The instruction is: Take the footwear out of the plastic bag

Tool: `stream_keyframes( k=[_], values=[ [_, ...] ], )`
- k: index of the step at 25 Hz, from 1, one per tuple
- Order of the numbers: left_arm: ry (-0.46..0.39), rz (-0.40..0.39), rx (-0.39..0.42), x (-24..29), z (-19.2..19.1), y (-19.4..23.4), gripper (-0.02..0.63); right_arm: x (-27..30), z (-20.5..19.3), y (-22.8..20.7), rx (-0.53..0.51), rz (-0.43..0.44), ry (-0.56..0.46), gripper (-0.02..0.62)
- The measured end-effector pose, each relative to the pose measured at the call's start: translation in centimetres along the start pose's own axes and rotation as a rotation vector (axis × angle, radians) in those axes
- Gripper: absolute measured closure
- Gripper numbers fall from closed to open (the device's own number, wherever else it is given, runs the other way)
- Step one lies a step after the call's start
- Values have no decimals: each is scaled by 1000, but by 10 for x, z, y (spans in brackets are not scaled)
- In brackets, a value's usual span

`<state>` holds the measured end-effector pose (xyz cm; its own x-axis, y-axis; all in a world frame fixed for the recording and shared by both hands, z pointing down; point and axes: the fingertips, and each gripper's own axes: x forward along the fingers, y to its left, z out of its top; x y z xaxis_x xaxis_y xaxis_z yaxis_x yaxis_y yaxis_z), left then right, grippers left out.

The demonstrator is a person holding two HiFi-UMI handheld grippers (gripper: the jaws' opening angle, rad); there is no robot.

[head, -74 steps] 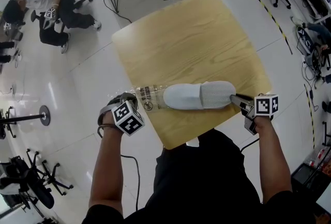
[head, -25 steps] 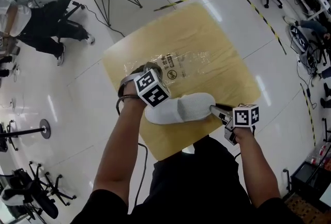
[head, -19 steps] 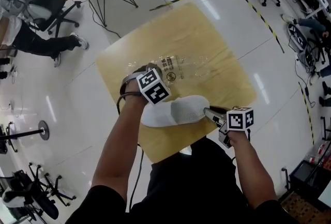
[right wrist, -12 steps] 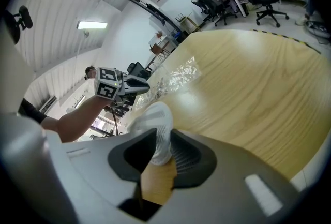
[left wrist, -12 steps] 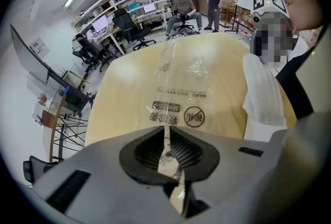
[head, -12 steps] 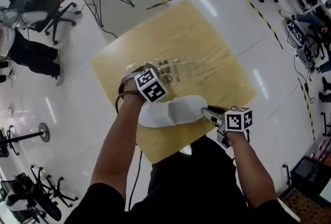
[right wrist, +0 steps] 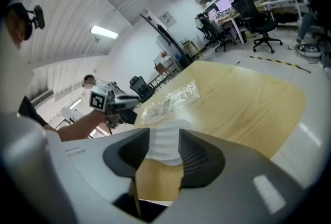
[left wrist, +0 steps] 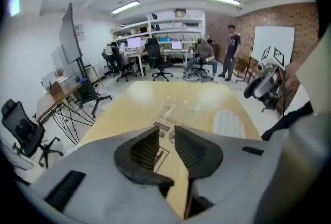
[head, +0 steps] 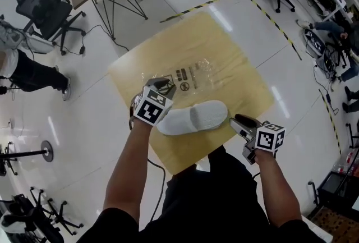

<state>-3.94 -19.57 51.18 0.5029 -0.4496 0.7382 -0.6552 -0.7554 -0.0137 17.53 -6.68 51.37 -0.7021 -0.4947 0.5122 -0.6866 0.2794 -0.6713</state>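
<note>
The slipper (head: 192, 118) lies on the table (head: 247, 85) at 6 o'clock of the bag (head: 193, 74), long axis 9 to 3; the right gripper (head: 242, 122) is nearer, at its 3 o'clock end, the left gripper (head: 164, 86) at 10, both jaws just opening, empty

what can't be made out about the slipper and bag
Print on the clear plastic bag: too small in head view; fingers of the left gripper cover part in its view.
One end of the white fabric slipper: behind the left marker cube in head view; fingers of the right gripper hide most in its view.
Part of the light wooden table: under the person's body, head view.
</note>
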Motion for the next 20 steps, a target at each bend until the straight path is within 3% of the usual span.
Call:
stream_keyframes(
  k=[4,6,9,13,18,20],
  values=[
    [-254,-73,-326,-66,2,-43,584,-44,10,50,128,166,-220,584],
    [-341,-98,-463,-94,-6,-72,598,-60,8,73,154,232,-262,594],
    [-412,-97,-576,-133,-20,-119,600,-76,1,109,150,335,-258,595],
    [-422,-113,-657,-176,-36,-196,600,-106,-22,163,87,457,-215,595],
    [-386,44,-551,-211,-66,-288,600,-162,-67,183,-96,530,-161,595],
    [-401,53,-574,-227,-76,-327,600,-189,-93,190,-155,549,-148,595]
  ],
)
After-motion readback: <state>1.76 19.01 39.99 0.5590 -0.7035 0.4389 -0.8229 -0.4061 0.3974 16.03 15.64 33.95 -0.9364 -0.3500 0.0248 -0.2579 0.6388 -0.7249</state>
